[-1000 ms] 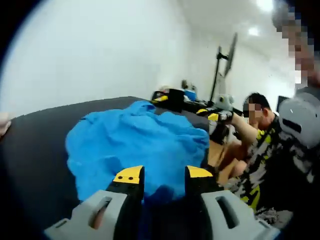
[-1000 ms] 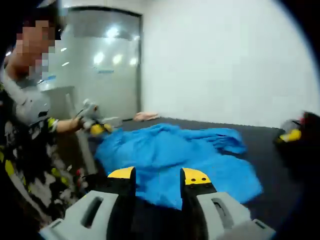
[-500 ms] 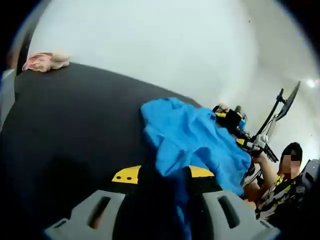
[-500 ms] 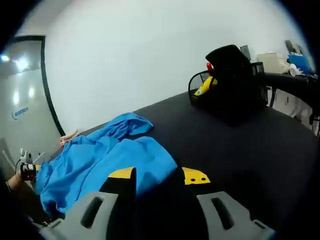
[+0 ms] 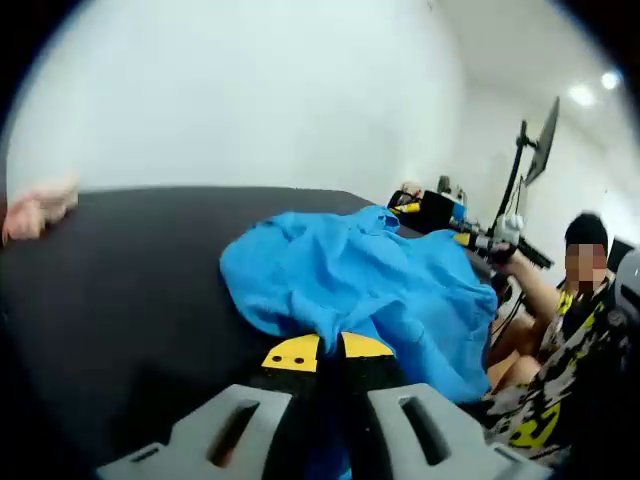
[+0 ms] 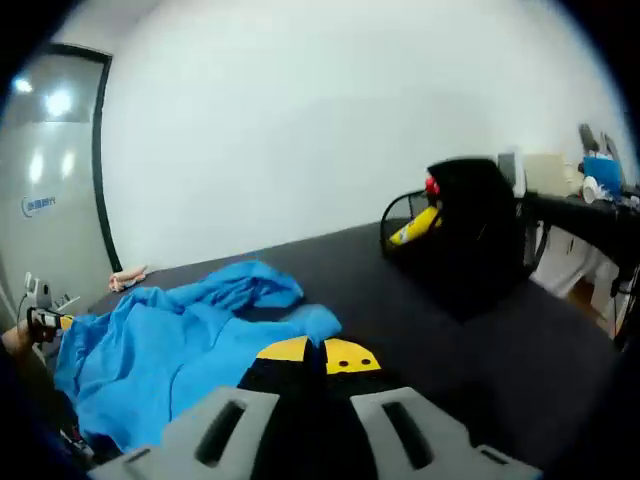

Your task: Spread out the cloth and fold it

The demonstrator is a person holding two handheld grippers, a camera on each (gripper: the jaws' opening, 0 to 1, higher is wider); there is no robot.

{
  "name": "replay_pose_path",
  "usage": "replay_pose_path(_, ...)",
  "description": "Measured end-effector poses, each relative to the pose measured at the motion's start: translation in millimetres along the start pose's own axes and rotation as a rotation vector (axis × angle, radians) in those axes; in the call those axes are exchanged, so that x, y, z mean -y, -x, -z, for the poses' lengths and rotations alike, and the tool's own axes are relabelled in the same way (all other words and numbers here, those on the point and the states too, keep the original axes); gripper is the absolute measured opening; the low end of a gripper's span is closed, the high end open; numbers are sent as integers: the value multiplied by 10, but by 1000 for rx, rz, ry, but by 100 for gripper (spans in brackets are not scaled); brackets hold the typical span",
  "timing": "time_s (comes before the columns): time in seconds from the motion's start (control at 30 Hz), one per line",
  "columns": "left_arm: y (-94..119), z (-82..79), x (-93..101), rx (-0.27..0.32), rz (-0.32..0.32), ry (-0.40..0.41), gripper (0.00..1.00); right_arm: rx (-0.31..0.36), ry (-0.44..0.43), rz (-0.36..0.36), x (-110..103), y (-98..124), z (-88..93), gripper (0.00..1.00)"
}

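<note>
Lying crumpled on the dark worktop, the blue cloth stretches between both pinching tools: left hand-held gripper and right hand-held gripper each clamp an opposite edge.

bare black table right of blue cloth, black basket at far edge

Both claws, left and right, formerly open, have now closed on edges of the blue cloth.
</note>
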State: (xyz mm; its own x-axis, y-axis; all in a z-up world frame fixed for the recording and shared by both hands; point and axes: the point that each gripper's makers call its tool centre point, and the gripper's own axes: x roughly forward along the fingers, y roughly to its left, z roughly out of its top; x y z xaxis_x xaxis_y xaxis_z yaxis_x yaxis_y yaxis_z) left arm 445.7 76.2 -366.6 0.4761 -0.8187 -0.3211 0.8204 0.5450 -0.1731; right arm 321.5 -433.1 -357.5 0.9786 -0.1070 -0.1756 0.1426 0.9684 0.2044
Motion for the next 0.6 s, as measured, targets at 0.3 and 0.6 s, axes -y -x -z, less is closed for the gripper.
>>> replay_pose_path(0.3,24,-574,214,147,81,91,3,307,-15,157,578,478,-1240,2)
replay_pose_path(0.6,62,-423,129,140,55,43,21,409,21,-59,-148,510,-1840,2)
